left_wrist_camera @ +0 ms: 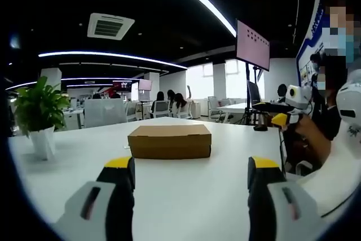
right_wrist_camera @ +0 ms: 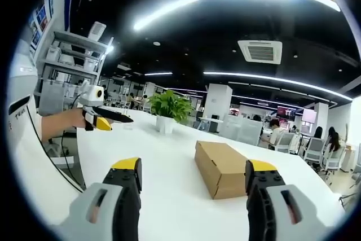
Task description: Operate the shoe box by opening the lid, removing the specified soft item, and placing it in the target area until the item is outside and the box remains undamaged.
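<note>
On the white table (left_wrist_camera: pixel 186 196) sits the brown cardboard shoe box (left_wrist_camera: pixel 170 141), lid closed and flat, nothing touching it. Left gripper (left_wrist_camera: pixel 192 176) is spread wide, yellow-tipped jaws well apart, holding nothing, aimed at the box's long side from across bare tabletop. Right gripper (right_wrist_camera: pixel 193 174) also spread wide and holding nothing; in the right gripper view the box (right_wrist_camera: pixel 221 168) lies between and beyond its jaws, seen end-on at an angle. The soft item can't be seen with the lid shut. Potted plant (left_wrist_camera: pixel 39 114) in a white pot stands on the table's far left, well apart from the box. Right gripper also appears at the right edge of the left gripper view (left_wrist_camera: pixel 280 120), held by a person's hand (left_wrist_camera: pixel 309 131). Office chairs and seated people in the background.
</note>
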### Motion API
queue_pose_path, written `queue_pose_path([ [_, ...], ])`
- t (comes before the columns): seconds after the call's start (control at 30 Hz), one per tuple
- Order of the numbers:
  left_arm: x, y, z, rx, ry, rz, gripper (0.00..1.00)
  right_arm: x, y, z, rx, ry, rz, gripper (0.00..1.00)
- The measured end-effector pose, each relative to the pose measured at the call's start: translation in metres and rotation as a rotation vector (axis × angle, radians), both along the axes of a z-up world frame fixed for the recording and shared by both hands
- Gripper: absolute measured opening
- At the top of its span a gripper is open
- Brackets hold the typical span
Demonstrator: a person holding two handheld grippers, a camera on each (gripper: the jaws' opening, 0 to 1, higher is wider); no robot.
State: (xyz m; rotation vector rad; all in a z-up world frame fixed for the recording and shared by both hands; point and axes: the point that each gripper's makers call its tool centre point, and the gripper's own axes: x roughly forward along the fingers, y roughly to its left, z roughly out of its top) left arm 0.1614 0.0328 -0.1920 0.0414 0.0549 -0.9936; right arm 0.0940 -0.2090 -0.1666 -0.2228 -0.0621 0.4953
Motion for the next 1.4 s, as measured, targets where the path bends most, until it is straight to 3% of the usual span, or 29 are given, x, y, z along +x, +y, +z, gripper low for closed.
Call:
queue_pose_path([
  [0.3,0.006,0.003,-0.001,-0.008,0.006,0.007,0.84,0.003,0.0,-0.001,0.005,0.003,-0.002,0.77],
  [0.87,0.007,-0.008,-0.005,-0.035,0.02,-0.009,0.85,0.007,-0.003,-0.006,0.01,0.016,-0.011,0.77],
  [1.1,0.012,-0.005,-0.002,-0.028,0.024,0.002,0.86,0.01,-0.007,-0.007,0.005,0.012,-0.044,0.81],
  [1.23,0.01,-0.006,0.0,-0.068,0.041,-0.013,0.89,0.011,-0.008,-0.007,0.007,0.009,-0.051,0.82],
  [1.4,0.009,-0.008,-0.007,-0.073,0.057,-0.019,0.96,0.013,-0.011,-0.007,0.004,0.006,-0.074,0.91],
])
